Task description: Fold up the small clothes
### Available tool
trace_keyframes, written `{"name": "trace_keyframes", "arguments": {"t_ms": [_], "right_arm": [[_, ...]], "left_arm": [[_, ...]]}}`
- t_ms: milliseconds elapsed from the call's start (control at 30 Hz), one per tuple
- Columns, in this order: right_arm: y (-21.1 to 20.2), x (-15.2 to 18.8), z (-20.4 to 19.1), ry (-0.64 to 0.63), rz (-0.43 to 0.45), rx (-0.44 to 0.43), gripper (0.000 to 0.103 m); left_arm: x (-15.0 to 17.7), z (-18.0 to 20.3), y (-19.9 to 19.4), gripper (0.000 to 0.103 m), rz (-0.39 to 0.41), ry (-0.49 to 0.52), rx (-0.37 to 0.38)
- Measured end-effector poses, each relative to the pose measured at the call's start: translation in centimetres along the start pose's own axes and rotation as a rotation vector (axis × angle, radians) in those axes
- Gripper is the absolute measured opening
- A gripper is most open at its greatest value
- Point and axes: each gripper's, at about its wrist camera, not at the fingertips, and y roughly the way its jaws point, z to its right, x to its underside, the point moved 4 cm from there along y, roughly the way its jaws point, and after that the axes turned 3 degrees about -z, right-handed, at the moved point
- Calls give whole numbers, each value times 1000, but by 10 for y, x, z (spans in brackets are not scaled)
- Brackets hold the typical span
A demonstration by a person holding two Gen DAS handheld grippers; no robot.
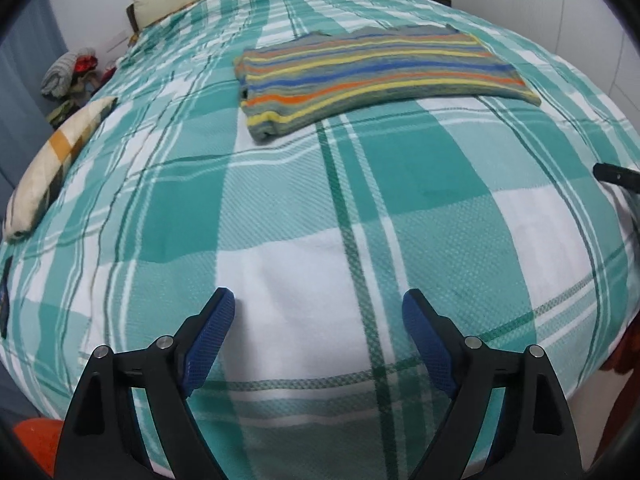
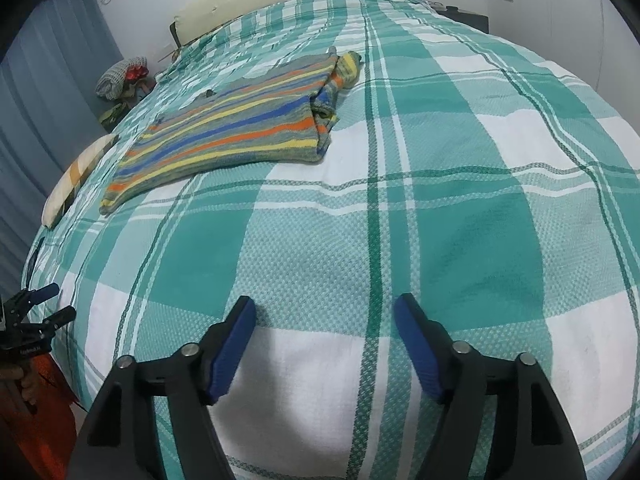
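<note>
Left to right: along the bed's left edge a cream pillow (image 1: pixel 52 168) with an orange-and-dark check, soft and flattened. Left gripper (image 1: pixel 318 308) over the near edge, blue textured pads spread wide, nothing between them. Bed (image 1: pixel 280 208) covered in a teal-and-white plaid spread, waffle-like weave, mostly smooth. Striped sweater (image 1: pixel 372 72) lies flat toward the middle of the bed, well apart from both grippers: knit, fuzzy bands of grey, yellow, orange and blue. Judged partly folded: body forms a long rectangle, one sleeve (image 2: pixel 334 88) turned in and bunched along its right side; further folds to a compact bundle appear left. Right gripper (image 2: pixel 325 312) also at the near edge, fingers apart, empty.
</note>
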Motion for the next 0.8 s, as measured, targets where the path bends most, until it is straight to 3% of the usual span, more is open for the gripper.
{"name": "trace_keyframes", "arguments": {"t_ms": [300, 800], "right_arm": [[13, 9, -20, -113, 0, 73, 94], [21, 14, -29, -195, 2, 146, 100]], "left_arm": [[8, -4, 20, 102, -45, -65, 63], [10, 2, 29, 102, -100, -16, 47]]}}
